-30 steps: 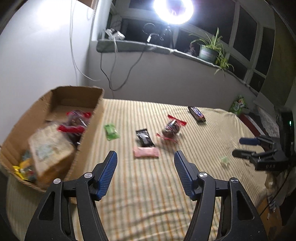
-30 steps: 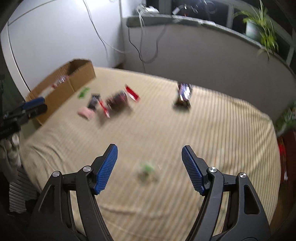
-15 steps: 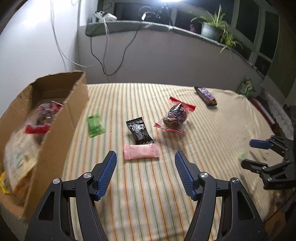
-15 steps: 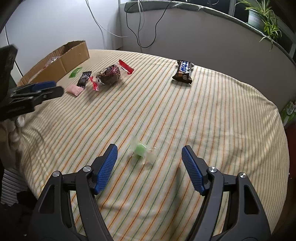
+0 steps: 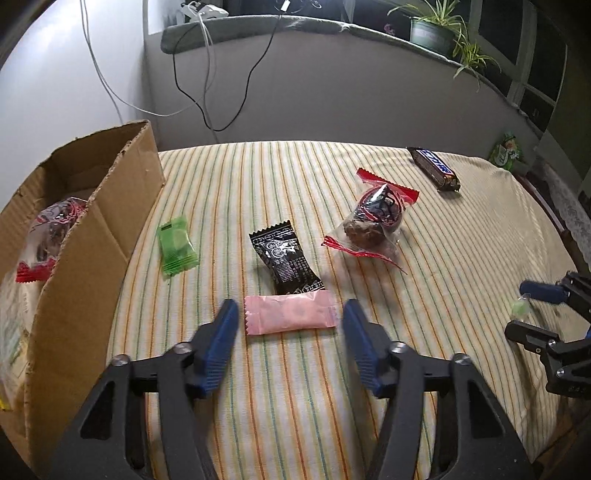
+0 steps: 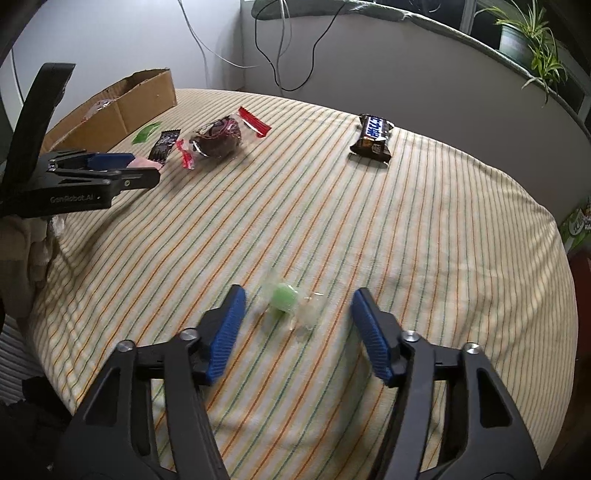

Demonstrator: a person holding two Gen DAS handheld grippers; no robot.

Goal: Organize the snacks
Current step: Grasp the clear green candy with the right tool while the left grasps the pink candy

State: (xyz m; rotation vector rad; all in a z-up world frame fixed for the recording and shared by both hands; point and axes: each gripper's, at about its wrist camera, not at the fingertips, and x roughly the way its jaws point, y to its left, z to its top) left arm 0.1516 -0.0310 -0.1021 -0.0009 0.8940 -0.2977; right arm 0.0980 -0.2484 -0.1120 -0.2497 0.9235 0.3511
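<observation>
My left gripper (image 5: 288, 317) is open, its blue pads on either side of a pink snack packet (image 5: 290, 314) on the striped cloth. Behind it lie a black packet (image 5: 286, 258), a green packet (image 5: 176, 243), a red-ended clear bag with a dark snack (image 5: 373, 221) and a chocolate bar (image 5: 434, 168). A cardboard box (image 5: 77, 266) at the left holds several snacks. My right gripper (image 6: 295, 310) is open around a small green candy in clear wrap (image 6: 284, 297). The left gripper also shows in the right wrist view (image 6: 122, 170).
The striped cloth (image 6: 406, 240) covers a round table that drops off at the near and right edges. A grey wall with cables stands behind. A ledge holds potted plants (image 5: 432, 29). A green bag (image 5: 504, 151) lies beyond the table's far right.
Both grippers have moved forward and down. The pink packet now sits between the left pads and the green candy between the right pads. Both stay open.
</observation>
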